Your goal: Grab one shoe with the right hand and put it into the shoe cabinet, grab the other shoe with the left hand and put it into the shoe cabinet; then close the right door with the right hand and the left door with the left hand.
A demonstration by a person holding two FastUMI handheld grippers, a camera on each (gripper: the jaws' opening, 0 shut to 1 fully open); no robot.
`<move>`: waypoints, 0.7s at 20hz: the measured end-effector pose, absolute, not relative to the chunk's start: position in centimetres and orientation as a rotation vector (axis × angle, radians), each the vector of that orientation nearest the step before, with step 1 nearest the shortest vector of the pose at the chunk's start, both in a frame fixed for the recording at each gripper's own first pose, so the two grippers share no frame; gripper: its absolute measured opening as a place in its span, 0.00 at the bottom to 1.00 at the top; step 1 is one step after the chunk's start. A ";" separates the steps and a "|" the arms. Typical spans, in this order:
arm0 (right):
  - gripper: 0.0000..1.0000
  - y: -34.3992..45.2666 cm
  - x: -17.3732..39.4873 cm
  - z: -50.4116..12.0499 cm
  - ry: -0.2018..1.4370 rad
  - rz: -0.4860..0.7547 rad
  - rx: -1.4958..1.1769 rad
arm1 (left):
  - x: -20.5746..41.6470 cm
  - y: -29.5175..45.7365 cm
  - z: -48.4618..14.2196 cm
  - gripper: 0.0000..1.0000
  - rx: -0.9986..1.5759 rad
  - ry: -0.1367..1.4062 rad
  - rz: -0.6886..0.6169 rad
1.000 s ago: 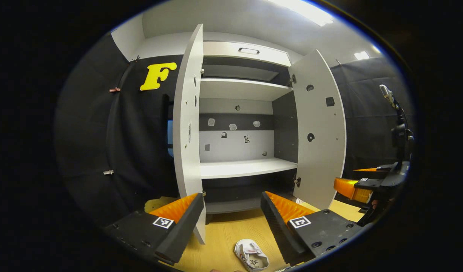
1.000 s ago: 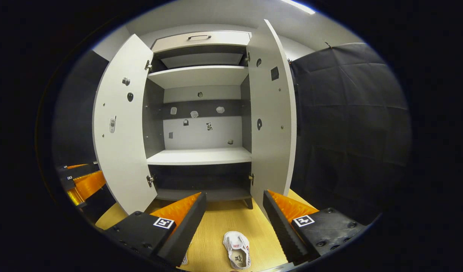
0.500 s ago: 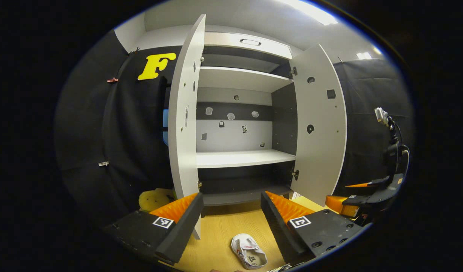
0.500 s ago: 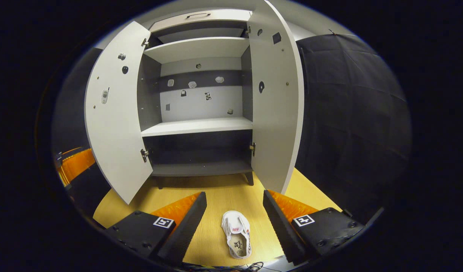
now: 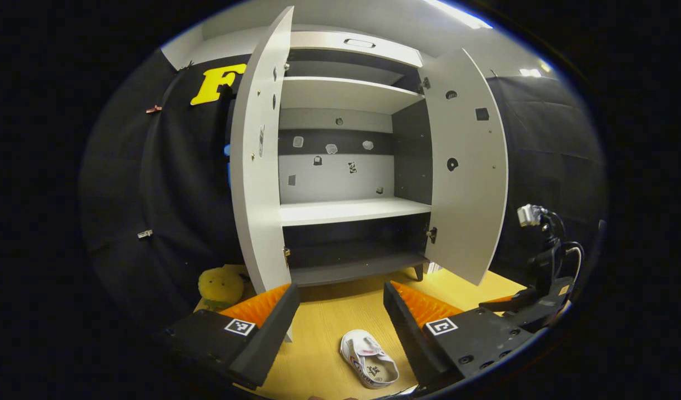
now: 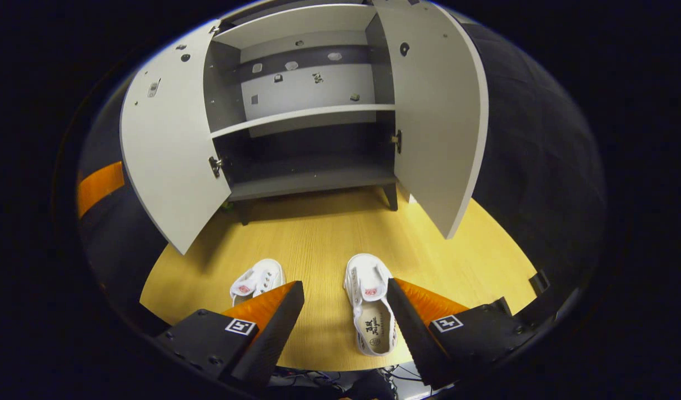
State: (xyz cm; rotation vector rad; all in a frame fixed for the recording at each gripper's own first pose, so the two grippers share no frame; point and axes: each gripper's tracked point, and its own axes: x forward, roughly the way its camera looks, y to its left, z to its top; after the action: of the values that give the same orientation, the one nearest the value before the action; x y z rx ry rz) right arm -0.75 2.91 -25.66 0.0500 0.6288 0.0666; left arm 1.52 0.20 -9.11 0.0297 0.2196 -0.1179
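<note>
The right gripper (image 6: 345, 311) hangs with its jaws spread wide above the wooden floor (image 6: 318, 233), over the right white sneaker (image 6: 371, 311); the left gripper (image 5: 340, 316) is likewise agape and holds nothing. The 2 sneakers lie side by side, the left sneaker (image 6: 257, 280) just beside it, before the shoe cabinet (image 6: 307, 116), whose 2 doors stand open. I judge the grasp should straddle the shoe's sides squarely, then lift it clear toward the bottom shelf (image 6: 313, 180).

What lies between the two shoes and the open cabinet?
Bare wooden floor only, in the right gripper view: nothing lies between the shoes and the shoe cabinet.
</note>
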 end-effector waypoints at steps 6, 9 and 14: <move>0.99 4.2 -2.0 -32.9 0.797 0.095 0.106 | 1.3 0.7 -10.3 0.95 0.033 0.260 -0.105; 0.99 3.7 -1.7 -35.2 0.833 0.079 0.080 | 1.1 1.1 -10.9 0.95 0.050 0.277 -0.093; 0.99 2.6 0.9 -37.7 0.831 0.032 0.054 | 0.7 2.1 -12.4 0.95 0.009 0.339 -0.047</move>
State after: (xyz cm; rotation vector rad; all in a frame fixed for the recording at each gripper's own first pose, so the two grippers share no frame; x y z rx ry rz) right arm 0.92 2.64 -37.72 0.0542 0.8312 0.0316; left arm 0.67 2.14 -12.44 0.0085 0.3393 -0.0468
